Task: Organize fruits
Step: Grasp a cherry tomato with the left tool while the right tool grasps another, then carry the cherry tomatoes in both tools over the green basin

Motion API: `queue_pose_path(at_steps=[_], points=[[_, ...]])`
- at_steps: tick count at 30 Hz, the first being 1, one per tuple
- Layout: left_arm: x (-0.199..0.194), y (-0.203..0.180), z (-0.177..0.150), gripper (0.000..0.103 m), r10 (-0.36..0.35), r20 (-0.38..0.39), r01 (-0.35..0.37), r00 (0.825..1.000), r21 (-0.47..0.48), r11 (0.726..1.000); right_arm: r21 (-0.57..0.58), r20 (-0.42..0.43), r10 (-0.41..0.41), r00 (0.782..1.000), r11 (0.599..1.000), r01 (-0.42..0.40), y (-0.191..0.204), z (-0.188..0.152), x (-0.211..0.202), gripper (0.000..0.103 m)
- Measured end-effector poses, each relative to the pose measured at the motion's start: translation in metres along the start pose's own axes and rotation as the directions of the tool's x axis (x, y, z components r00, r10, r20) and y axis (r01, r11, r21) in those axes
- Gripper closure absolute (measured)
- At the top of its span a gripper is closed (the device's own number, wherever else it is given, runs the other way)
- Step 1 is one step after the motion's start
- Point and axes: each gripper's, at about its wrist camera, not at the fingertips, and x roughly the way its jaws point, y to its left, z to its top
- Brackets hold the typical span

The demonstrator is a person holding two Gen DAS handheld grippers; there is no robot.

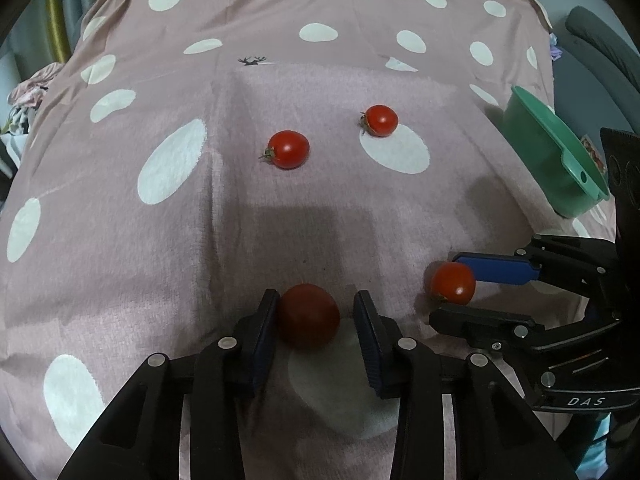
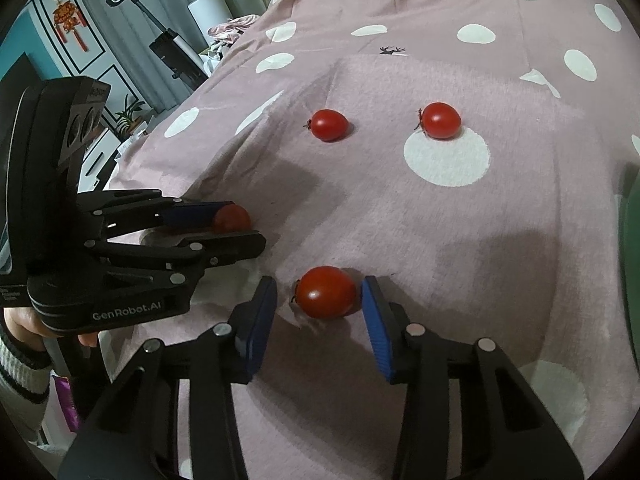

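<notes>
Polka-dot pink cloth covered the surface; green bowl at its right edge. Left hand-held gripper and right hand-held gripper each straddled a cherry tomato, one pad touching, not yet clamped. Two tomatoes lay beyond. Step: grasping; next, squeeze gently, carry to bowl.

Both grippers were black linkage frames with round silver pins at the joints and ribbed blue pads on the fingers. The left gripper bore white "GenRobot.AI" lettering on its body; the right gripper bore "DAS". A sleeve was white ribbed knit with dark stripes.
</notes>
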Motion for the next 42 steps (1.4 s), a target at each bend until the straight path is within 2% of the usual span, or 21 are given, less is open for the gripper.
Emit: queue_pose_path(at_steps=[4, 8, 24, 42], points=[[0.000, 0.002, 0.000, 0.070, 0.000, 0.001, 0.000, 1.000, -0.005, 1.000, -0.005, -0.001, -0.009, 1.000, 1.000, 0.009, 0.000, 0.001, 0.001, 0.064], [-0.001, 0.005, 0.001, 0.074, -0.007, 0.009, 0.007, 1.000, -0.018, 1.000, -0.008, 0.000, -0.016, 1.000, 1.000, 0.016, -0.001, 0.001, 0.001, 0.072], [-0.007, 0.008, -0.001, 0.074, -0.021, 0.018, 0.022, 1.000, -0.042, 0.999, 0.017, 0.019, 0.002, 1.000, 1.000, -0.002, -0.004, -0.001, -0.006, 0.073], [-0.033, -0.014, 0.002, 0.074, -0.025, 0.059, 0.025, 0.998, 0.001, 1.000, 0.041, 0.086, -0.002, 0.996, 0.999, -0.002, -0.007, -0.009, -0.041, 0.073]])
